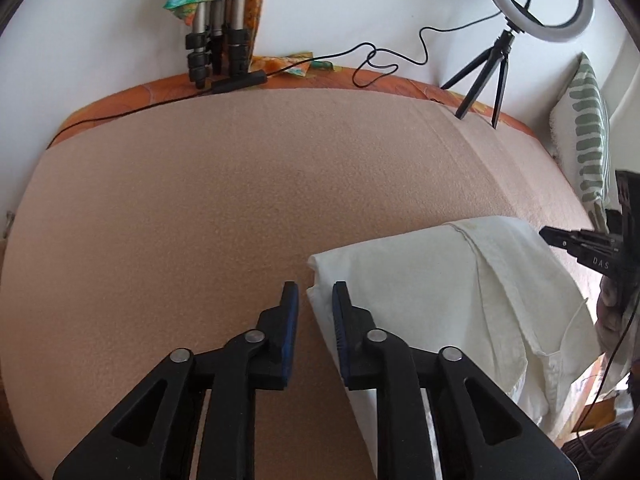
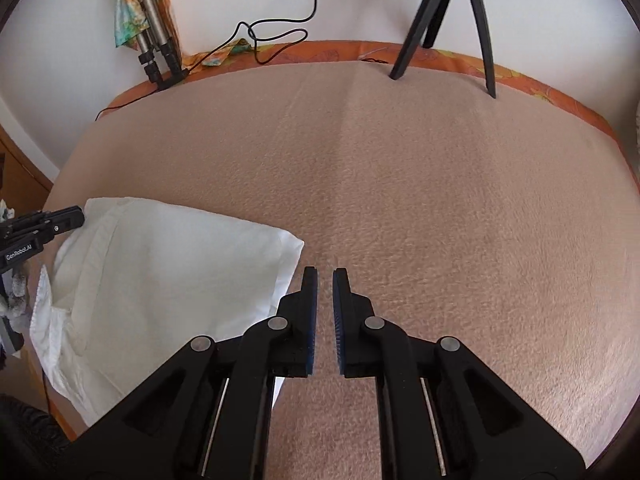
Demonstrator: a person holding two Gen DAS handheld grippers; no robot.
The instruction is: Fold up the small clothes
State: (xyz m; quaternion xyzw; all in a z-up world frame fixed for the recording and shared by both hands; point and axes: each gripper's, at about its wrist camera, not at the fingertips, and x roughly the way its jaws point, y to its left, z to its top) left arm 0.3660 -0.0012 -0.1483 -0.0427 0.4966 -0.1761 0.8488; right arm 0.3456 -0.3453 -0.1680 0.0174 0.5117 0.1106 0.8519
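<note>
A white shirt [image 1: 448, 292] lies folded on the tan blanket [image 1: 224, 184], its collar and button placket hanging toward the front edge. My left gripper [image 1: 315, 294] is open and empty, its jaws straddling the shirt's left edge just above the blanket. In the right wrist view the shirt [image 2: 160, 272] lies at the left. My right gripper [image 2: 325, 280] is slightly open and empty, just past the shirt's right corner over bare blanket. Each gripper shows at the other view's edge: the right gripper [image 1: 576, 244], the left gripper [image 2: 44, 224].
A ring light on a small black tripod [image 1: 492, 72] stands at the blanket's far edge, with a black cable [image 1: 384, 60] running along the wall. Folded tripod legs [image 1: 218, 40] lean at the back left. A striped cushion [image 1: 588, 140] sits at the right.
</note>
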